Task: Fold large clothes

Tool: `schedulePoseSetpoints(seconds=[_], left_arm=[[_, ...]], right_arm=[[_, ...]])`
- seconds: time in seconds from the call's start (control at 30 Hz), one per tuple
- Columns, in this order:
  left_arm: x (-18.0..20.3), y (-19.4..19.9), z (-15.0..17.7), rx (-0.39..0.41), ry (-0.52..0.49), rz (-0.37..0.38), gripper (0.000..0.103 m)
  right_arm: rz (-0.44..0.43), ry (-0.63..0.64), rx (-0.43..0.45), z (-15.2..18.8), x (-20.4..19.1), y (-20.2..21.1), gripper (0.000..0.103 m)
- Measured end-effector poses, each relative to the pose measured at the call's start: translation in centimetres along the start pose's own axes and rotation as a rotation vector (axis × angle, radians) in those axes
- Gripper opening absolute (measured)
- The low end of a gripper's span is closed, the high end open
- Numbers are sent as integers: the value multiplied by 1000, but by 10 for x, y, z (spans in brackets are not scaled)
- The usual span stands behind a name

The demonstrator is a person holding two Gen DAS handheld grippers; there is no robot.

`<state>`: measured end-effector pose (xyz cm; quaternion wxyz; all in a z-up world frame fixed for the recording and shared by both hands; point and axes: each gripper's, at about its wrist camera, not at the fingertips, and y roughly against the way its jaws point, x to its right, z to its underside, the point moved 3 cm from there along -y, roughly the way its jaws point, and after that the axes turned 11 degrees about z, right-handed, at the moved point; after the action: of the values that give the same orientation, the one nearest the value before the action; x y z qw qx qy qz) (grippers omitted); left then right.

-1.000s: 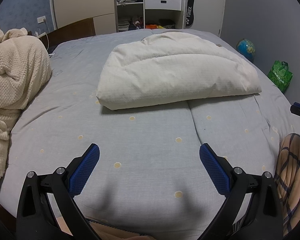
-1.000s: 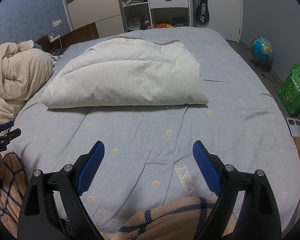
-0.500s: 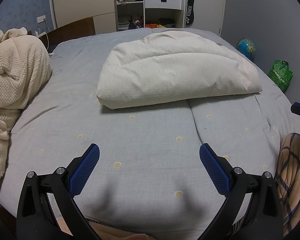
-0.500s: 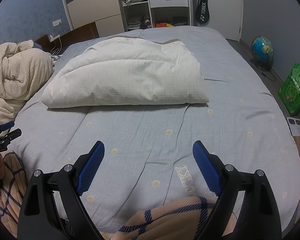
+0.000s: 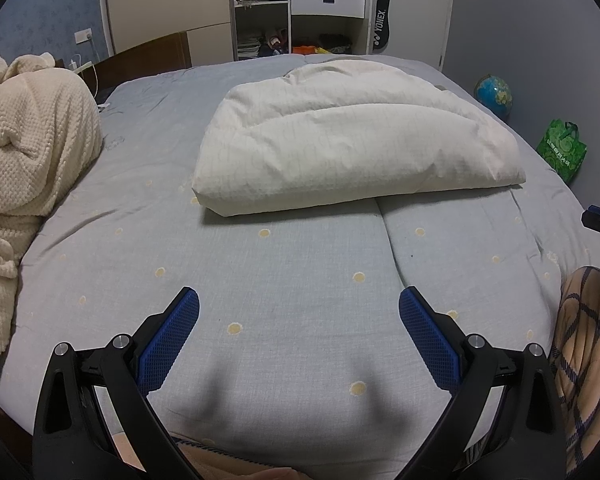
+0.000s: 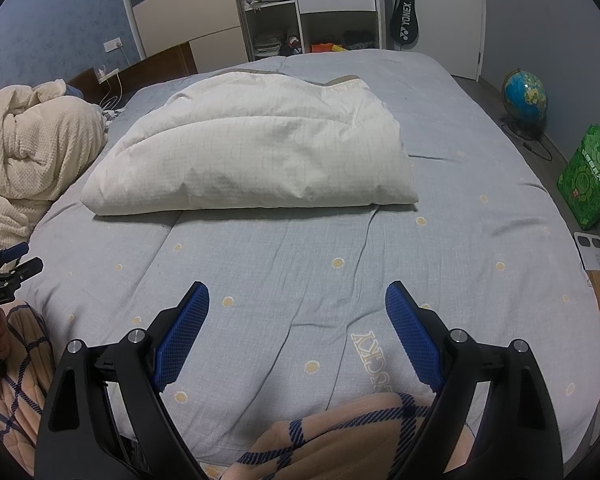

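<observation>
The folded white quilt [image 5: 352, 136] hides its far edge; both tongs, left [image 5: 299, 334] and right [image 6: 297, 330], hover apart over the bed [image 5: 300, 264], empty.

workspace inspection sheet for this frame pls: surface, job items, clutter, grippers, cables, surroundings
Surface: bed with grey dotted cover, lightly creased.
Job's things: white duvet lying folded mid-bed.
Clutter: cream knit blanket heaped at the left edge.
Grippers: left gripper and right gripper both open, holding nothing, above the near edge.
Cables: white charger cable by the headboard.
Surroundings: wardrobe, globe, green bag, scale.
</observation>
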<state>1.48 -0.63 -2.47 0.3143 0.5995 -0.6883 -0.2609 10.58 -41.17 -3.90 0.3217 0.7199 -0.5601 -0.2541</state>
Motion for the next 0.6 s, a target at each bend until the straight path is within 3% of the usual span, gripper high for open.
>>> schedulePoseSetpoints(seconds=[0.6], left_arm=[[2, 0, 0, -4, -6, -2, 96]], right_arm=[[-2, -2, 1, -2, 2, -1, 85]])
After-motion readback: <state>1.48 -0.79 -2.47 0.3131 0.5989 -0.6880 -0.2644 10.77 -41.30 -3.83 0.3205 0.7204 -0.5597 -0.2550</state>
